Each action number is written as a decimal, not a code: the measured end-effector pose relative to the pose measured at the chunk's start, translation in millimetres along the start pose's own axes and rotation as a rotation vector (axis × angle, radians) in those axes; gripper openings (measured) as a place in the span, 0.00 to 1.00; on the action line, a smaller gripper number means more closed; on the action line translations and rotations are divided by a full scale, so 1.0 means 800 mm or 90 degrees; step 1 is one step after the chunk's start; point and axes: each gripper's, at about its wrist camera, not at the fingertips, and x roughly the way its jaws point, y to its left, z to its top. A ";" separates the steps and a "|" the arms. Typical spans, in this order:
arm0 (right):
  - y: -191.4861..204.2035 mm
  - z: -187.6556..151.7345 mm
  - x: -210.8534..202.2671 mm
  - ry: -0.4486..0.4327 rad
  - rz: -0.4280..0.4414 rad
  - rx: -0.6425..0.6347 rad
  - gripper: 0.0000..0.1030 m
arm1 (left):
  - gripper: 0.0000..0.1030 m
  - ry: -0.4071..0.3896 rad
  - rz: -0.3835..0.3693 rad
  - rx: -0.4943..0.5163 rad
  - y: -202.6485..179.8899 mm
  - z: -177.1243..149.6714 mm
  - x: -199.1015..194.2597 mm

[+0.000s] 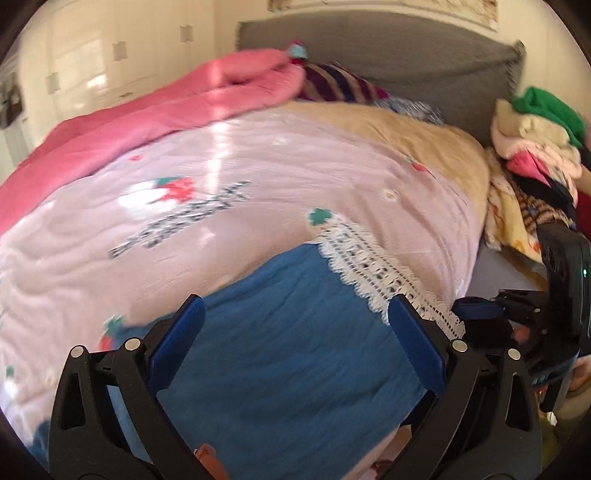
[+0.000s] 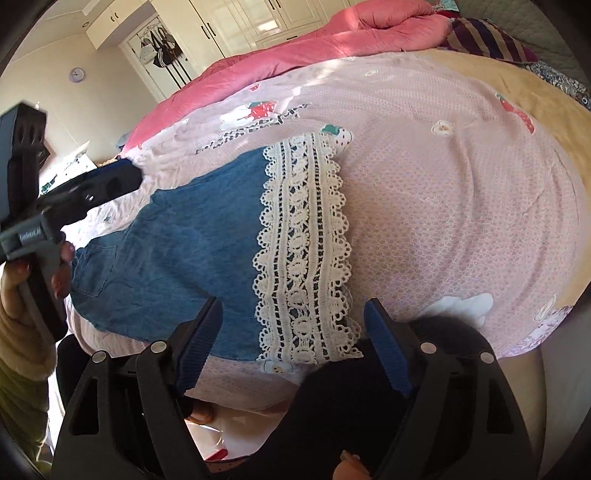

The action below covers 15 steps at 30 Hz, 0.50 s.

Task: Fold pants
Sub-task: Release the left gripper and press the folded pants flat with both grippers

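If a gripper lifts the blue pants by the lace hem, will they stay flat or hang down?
The blue pants lie limp and wrinkled on the bedspread, so they would probably droop. The openwork lace hem may snag or stretch.

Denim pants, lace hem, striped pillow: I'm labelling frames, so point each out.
denim pants (image 2: 192, 236): right wrist view, on the blue cloth.
lace hem (image 2: 303, 251): right wrist view, mid band.
striped pillow (image 1: 340, 86): left wrist view, on its stripes.

A home bedroom: a bed (image 2: 461, 184) with pink quilt (image 2: 295, 48), grey headboard (image 1: 388, 55), white wardrobes (image 2: 229, 22) beyond.
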 end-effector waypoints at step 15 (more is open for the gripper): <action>-0.002 0.000 0.016 0.009 0.005 0.022 0.76 | 0.91 0.126 -0.131 0.173 -0.010 0.052 0.132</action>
